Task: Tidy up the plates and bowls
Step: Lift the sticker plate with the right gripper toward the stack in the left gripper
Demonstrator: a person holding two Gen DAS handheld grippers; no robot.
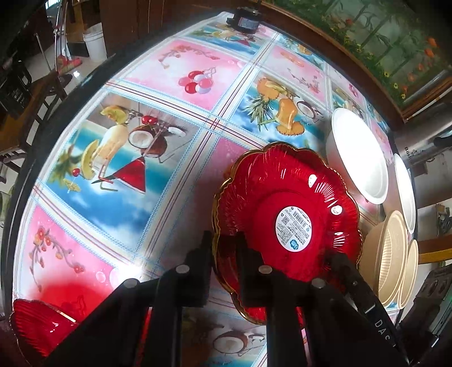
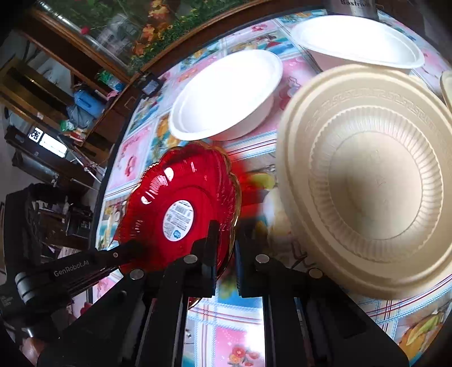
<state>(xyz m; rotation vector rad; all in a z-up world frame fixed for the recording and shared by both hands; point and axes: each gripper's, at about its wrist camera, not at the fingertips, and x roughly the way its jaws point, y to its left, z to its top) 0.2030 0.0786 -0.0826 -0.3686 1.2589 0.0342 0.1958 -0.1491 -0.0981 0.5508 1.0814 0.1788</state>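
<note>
A red scalloped plate with a gold rim and a round white label [image 1: 288, 217] is held between both grippers, raised off the table. My left gripper [image 1: 224, 254] is shut on its near-left rim. My right gripper [image 2: 226, 245] is shut on the opposite rim of the same plate [image 2: 180, 203]; the left gripper's black body [image 2: 70, 268] shows beside it. A second red plate [image 1: 36, 330] lies at the table's near-left edge. Two white bowls [image 2: 226, 96] [image 2: 358, 42] and a beige ribbed bowl [image 2: 373, 180] stand close to the right.
The round table has a fruit-print cloth [image 1: 141, 141]. Another beige bowl [image 1: 408, 273] sits behind the ribbed one [image 1: 387, 254]. A metal pot [image 2: 353, 5] stands at the far edge. A black device [image 1: 243, 21] lies at the far rim. Furniture surrounds the table.
</note>
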